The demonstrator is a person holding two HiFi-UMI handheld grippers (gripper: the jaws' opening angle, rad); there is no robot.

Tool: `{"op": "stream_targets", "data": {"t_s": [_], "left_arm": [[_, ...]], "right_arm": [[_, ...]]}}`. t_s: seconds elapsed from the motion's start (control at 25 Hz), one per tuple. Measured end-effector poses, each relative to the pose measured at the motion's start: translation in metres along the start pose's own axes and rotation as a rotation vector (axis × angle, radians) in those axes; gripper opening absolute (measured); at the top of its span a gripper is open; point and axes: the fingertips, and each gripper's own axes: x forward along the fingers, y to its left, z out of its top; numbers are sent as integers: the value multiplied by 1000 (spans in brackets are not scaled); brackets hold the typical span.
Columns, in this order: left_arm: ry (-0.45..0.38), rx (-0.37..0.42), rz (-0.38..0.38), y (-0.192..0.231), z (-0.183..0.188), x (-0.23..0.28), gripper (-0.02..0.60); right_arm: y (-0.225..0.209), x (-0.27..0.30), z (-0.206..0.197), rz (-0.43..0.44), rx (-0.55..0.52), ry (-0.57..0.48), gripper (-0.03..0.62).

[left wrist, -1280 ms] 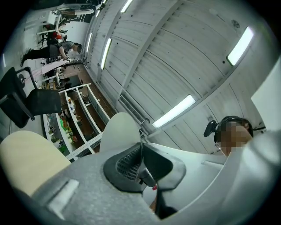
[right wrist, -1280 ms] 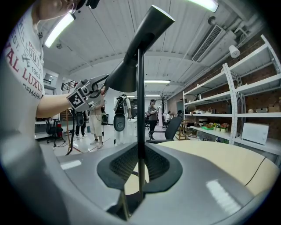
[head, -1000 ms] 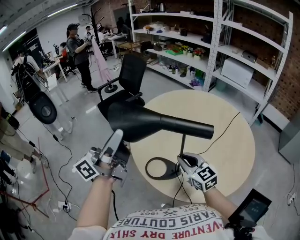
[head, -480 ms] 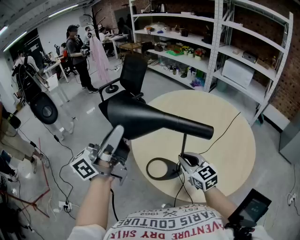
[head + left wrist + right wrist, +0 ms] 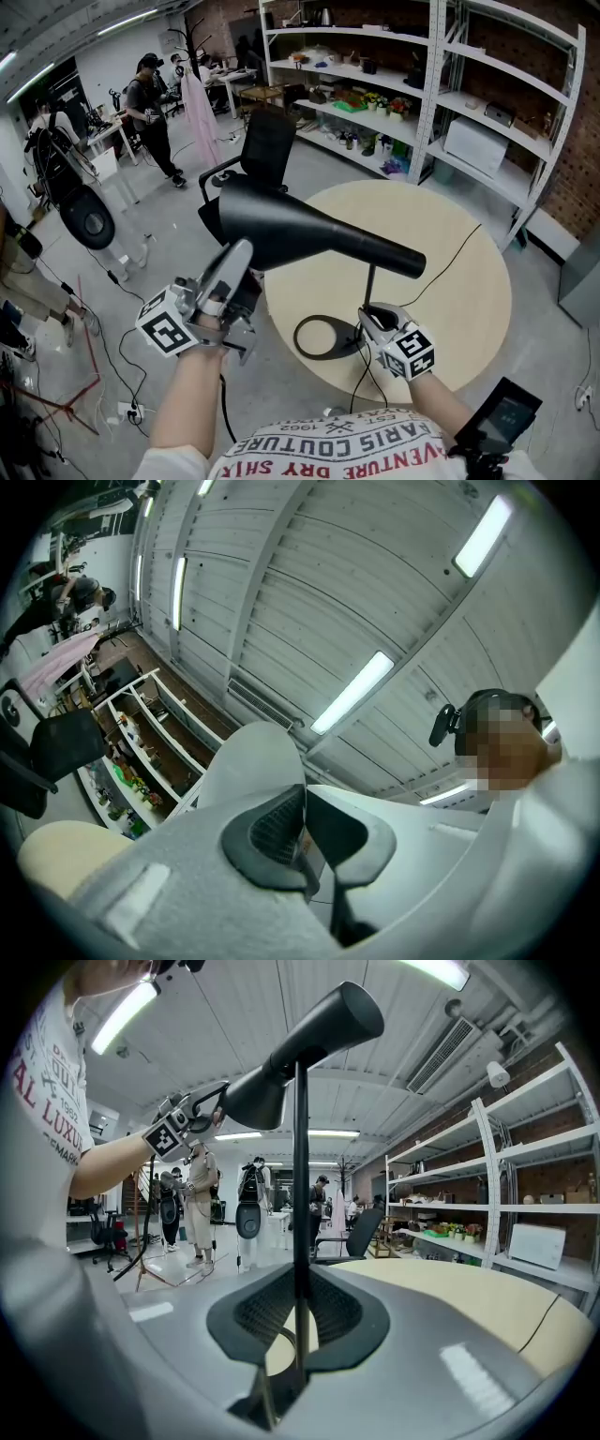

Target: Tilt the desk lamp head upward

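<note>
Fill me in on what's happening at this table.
A person with a gripper in each hand is working on a black desk lamp on the round table. The right gripper is clamped on the lamp's thin stem, steadying it. The left gripper, fingers together and empty, is up against the wide end of the lamp head, which sits lower than its narrow end.

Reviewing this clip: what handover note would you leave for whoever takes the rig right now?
Left hand-held gripper: shut, nothing between the jaws, tip at the rim of the lamp head's wide end.
Right hand-held gripper: shut on the lamp stem, low down, above the base on the round table.
Done: stem steadied, left gripper placed at the head.
Left: in the right gripper view the wide end hangs lower than the narrow end; push it up until the head tilts upward, then release the stem.
</note>
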Motion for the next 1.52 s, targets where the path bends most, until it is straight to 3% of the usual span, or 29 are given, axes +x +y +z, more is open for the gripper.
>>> {"op": "stream_targets", "data": {"t_s": [1.16, 1.24, 1.32, 1.52], "left_arm": [[46, 127, -24, -18, 17, 43, 17], [38, 139, -38, -18, 16, 43, 22], [24, 132, -43, -15, 17, 38, 71], [34, 167, 15, -12, 15, 12, 103]], "right_arm": [[-12, -1, 8, -26, -21, 27, 43], [-14, -1, 8, -26, -16, 28, 44], [-15, -3, 6, -19, -8, 22, 48], [-17, -18, 23, -27, 20, -26, 89]]}}
